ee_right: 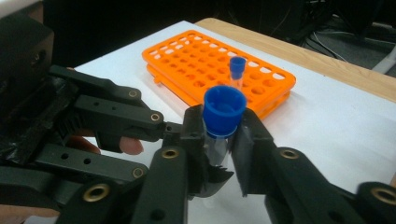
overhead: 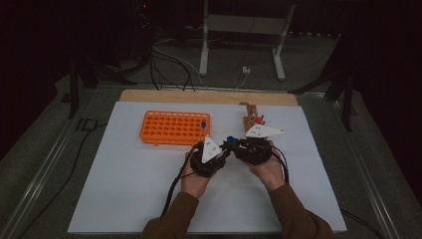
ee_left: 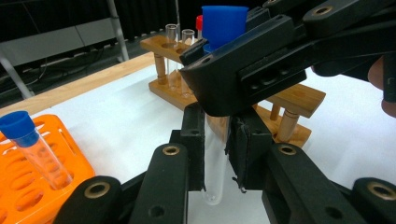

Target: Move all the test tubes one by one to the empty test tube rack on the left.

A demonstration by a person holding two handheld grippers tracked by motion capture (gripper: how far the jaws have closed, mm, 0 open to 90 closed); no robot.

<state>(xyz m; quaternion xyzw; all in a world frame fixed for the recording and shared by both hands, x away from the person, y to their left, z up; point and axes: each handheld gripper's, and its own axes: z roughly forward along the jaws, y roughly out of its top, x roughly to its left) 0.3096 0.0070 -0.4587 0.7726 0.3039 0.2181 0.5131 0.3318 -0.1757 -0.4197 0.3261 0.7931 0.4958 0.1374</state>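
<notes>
Item: clear test tube (ee_left: 215, 179) with blue screw cap (ee_right: 224, 108), held above the white table mat (overhead: 124, 189) between the two racks.

Step in hand, as I judge it: a two-gripper hold on the tube, either a handover or an uncapping. The right gripper (ee_right: 219, 140) clamps the tube just below the cap; the left gripper (ee_left: 217, 154) is closed on the glassy lower body. Next move likely calls for one hand to hold steady while the other twists or lets go, without tilting the tube.

Also present:
- Orange rack (overhead: 175, 127), moulded plastic, grid of round holes, with one blue-capped tube (ee_left: 32, 149) standing in it.
- Wooden rack (ee_left: 285, 109), turned pegs, smooth finish, holding several clear tubes.
</notes>
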